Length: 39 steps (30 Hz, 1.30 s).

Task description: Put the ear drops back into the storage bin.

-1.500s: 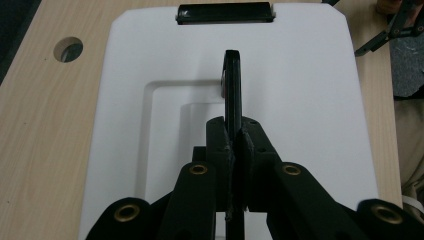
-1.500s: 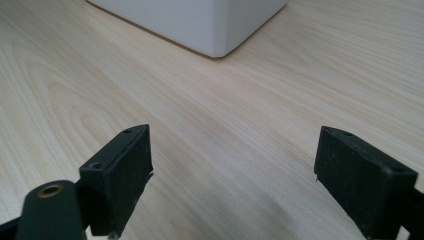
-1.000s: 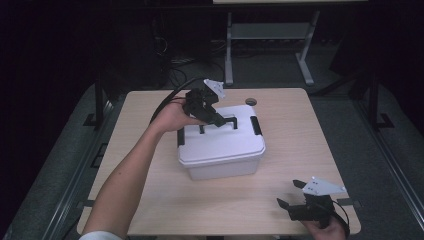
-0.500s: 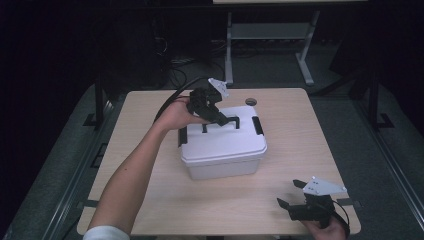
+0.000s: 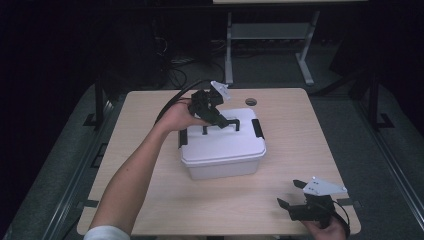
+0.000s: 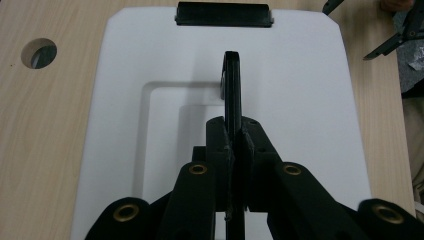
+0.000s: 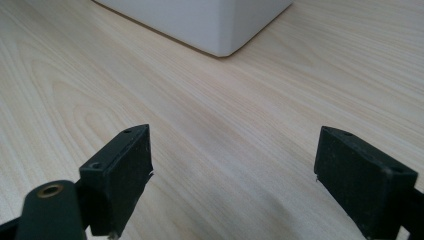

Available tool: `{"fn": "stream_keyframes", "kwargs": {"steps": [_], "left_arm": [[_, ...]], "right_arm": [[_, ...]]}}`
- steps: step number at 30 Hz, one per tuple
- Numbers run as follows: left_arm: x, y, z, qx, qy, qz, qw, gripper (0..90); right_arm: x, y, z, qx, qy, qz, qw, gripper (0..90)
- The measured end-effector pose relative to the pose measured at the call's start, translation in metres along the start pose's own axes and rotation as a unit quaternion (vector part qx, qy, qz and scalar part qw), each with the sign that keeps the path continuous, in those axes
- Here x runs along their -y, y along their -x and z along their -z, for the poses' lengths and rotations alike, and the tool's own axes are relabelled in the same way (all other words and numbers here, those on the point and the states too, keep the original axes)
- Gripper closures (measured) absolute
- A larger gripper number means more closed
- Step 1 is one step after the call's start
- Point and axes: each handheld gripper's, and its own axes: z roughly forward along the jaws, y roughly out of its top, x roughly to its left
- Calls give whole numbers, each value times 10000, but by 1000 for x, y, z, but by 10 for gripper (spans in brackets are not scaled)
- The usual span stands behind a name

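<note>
High view: a white, rectangular plastic storage box [image 5: 222, 152] with rounded corners sits near the middle of the pale wood-grain table [image 5: 300, 145]; a black latch [image 5: 257, 128] clips each short end of its lid, and a slim black carry handle [image 5: 225, 122] arches above the lid's recessed centre. My left gripper [image 5: 220, 119] comes in over the box's far left part, jaws closed on that handle, its cable trailing back off the table. My right gripper [image 5: 291, 194] rests at the near right corner of the table, well apart from the box, jaws spread. A round cable hole [image 5: 251, 102] pierces the tabletop just behind the box. Left gripper view: my two matte black jaws pinch the thin handle [image 6: 233, 90] edge-on above the smooth white lid [image 6: 150, 60]; the far latch [image 6: 224, 13] and the hole [image 6: 38, 52] lie beyond. Right gripper view: my jaws stand wide apart over bare wood grain [image 7: 225, 125], holding nothing, with a lower corner of the white box [image 7: 200, 22] ahead.
</note>
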Motion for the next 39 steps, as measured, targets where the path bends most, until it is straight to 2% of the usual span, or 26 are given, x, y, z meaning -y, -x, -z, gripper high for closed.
{"fn": "stream_keyframes", "kwargs": {"steps": [3,8,14,21,25,27,29,39], "left_arm": [[2,0,0,-11,15,28,10000,840],[3,2,2,-19,-20,-36,10000,843],[5,2,3,-56,-53,11,10000,837],[7,7,7,4,-48,42,10000,731],[11,11,11,109,35,69,9999,700],[13,14,12,71,29,75,9999,678],[15,16,15,120,52,111,9999,664],[19,24,26,-53,62,166,9998,602]], "right_arm": [[0,-1,0,0,-5,-5,10000,149],[0,-1,0,17,3,11,10000,149],[0,-1,0,17,7,19,10000,149],[0,-1,0,19,-3,17,10000,149],[0,-1,0,21,-6,44,10000,149],[-1,-1,0,24,0,36,10000,149],[-1,-2,-1,24,-2,41,10000,149],[-3,-3,-2,48,-28,83,10000,149]]}}
